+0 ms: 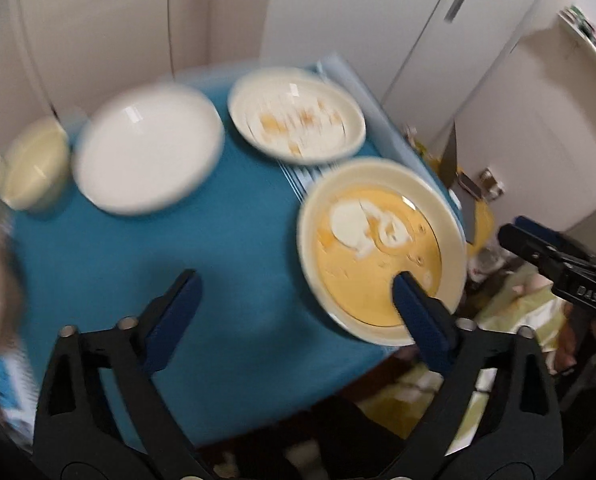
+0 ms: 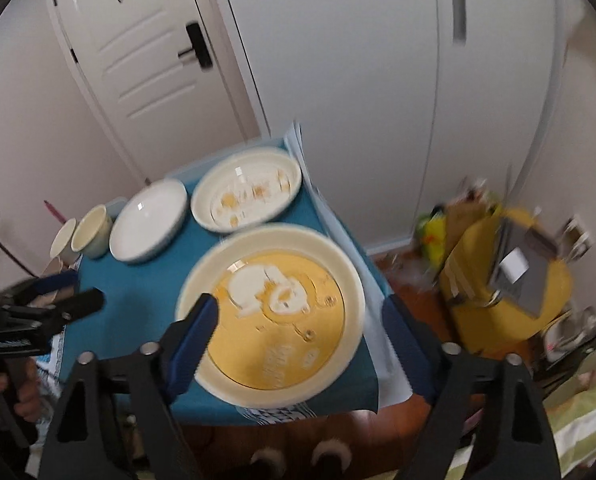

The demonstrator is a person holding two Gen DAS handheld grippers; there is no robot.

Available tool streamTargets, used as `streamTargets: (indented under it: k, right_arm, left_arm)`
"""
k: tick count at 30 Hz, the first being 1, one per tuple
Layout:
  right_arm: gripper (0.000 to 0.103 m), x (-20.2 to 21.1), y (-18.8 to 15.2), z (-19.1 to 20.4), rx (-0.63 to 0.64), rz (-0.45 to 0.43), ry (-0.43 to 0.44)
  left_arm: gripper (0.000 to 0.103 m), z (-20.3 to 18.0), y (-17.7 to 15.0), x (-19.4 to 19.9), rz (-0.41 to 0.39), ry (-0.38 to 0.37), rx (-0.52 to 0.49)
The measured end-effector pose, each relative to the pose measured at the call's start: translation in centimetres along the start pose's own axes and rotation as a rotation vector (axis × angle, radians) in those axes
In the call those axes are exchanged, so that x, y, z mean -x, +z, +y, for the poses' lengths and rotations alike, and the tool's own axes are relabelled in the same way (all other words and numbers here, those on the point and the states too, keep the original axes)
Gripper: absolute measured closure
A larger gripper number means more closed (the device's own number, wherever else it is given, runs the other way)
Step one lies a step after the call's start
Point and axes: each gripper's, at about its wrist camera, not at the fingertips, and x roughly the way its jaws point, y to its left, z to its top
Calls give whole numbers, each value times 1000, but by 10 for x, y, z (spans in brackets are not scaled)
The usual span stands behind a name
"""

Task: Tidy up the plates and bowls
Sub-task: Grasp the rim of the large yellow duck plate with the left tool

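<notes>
A small table with a blue cloth point(image 1: 226, 240) holds three plates. The nearest has a yellow centre with a white cartoon figure point(image 1: 377, 248) point(image 2: 282, 344). Behind it sits a cream plate with orange spots point(image 1: 298, 116) point(image 2: 250, 192), and to its left a plain white plate point(image 1: 150, 148) point(image 2: 150, 220). Two cream cups point(image 1: 38, 164) point(image 2: 94, 232) stand at the far left. My left gripper point(image 1: 298, 278) hangs open over the cloth, left of the yellow plate. My right gripper point(image 2: 299, 302) is open above the yellow plate, with its pads apart from the rim.
The table's near edge and right edge drop to a wooden floor point(image 2: 409, 280). A yellow bin with clutter point(image 2: 509, 280) stands to the right, and green striped bedding point(image 2: 577, 420) lies near it. White cupboard doors point(image 2: 357, 80) and a door point(image 2: 146, 60) are behind.
</notes>
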Motion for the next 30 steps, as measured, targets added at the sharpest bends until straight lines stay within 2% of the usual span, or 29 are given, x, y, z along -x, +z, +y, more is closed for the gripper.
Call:
streamTargets:
  k: [1, 3, 5, 10, 12, 15, 17, 18, 20, 21, 24, 30]
  right_arm:
    - [35, -9, 1, -7, -1, 28, 24]
    - [42, -29, 3, -21, 0, 82, 69]
    - [47, -45, 4, -31, 4, 132, 105]
    - [57, -77, 11, -49, 32, 210, 174]
    - [68, -85, 13, -53, 45, 233, 206]
    - [69, -92, 15, -54, 73, 251, 231]
    - [74, -95, 15, -54, 81, 264, 252]
    - [75, -96, 15, -54, 85, 268, 256]
    - [80, -99, 15, -55, 97, 273, 256]
    - [82, -101, 15, -56, 98, 275, 255]
    - [93, -104, 17, -62, 91, 285, 257]
    - [93, -107, 19, -61, 112, 302, 254]
  left_arm:
    - [23, 0, -1, -11, 26, -19, 24]
    - [27, -1, -4, -36, 81, -44, 70]
    - [32, -3, -3, -56, 116, -27, 101]
    - [42, -9, -7, -76, 145, 2, 154]
    - [48, -10, -7, -82, 147, 14, 160]
    - [54, -13, -9, -86, 151, 26, 173]
    - [62, -15, -11, -89, 157, 35, 180]
    - [72, -15, -12, -89, 162, 35, 184]
    - [78, -12, -12, -89, 161, 44, 185]
    - [85, -13, -13, -89, 165, 39, 187]
    - [88, -9, -14, -85, 165, 30, 199]
    - [89, -11, -17, -78, 152, 67, 190]
